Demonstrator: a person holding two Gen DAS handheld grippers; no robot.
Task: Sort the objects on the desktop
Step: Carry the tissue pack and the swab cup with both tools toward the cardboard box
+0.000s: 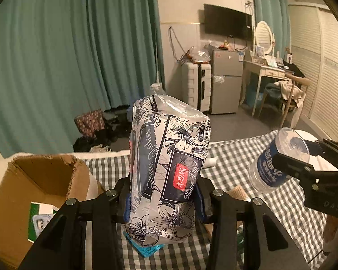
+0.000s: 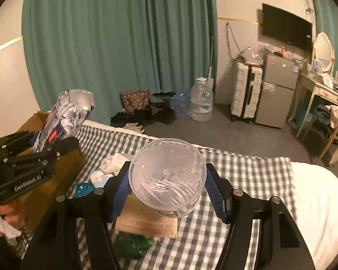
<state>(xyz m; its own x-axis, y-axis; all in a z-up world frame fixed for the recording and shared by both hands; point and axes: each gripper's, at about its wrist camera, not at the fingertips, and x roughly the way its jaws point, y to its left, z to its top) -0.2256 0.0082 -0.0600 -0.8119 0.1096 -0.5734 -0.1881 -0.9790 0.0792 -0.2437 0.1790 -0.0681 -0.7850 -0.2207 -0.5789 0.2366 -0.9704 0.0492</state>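
My left gripper [image 1: 164,204] is shut on a tissue pack [image 1: 166,157] in a white and navy flowered wrapper, held upright above the checked cloth [image 1: 236,157]. Its blue pads press both sides of the pack's lower half. My right gripper [image 2: 169,189] is shut on a clear round tub of cotton swabs [image 2: 166,175], lifted off the cloth with its clear end facing the camera. In the left wrist view the tub [image 1: 270,168] and right gripper [image 1: 304,155] hang at the right. In the right wrist view the left gripper [image 2: 47,148] and tissue pack [image 2: 69,110] are at the left.
An open cardboard box [image 1: 33,180] stands left of the cloth with a green and white carton [image 1: 37,218] inside. On the checked cloth [image 2: 236,180] lie a brown card [image 2: 144,220], a green wrapper [image 2: 130,245], a blue packet [image 2: 83,189] and crumpled white paper [image 2: 115,162]. A hand [image 2: 4,218] shows lower left.
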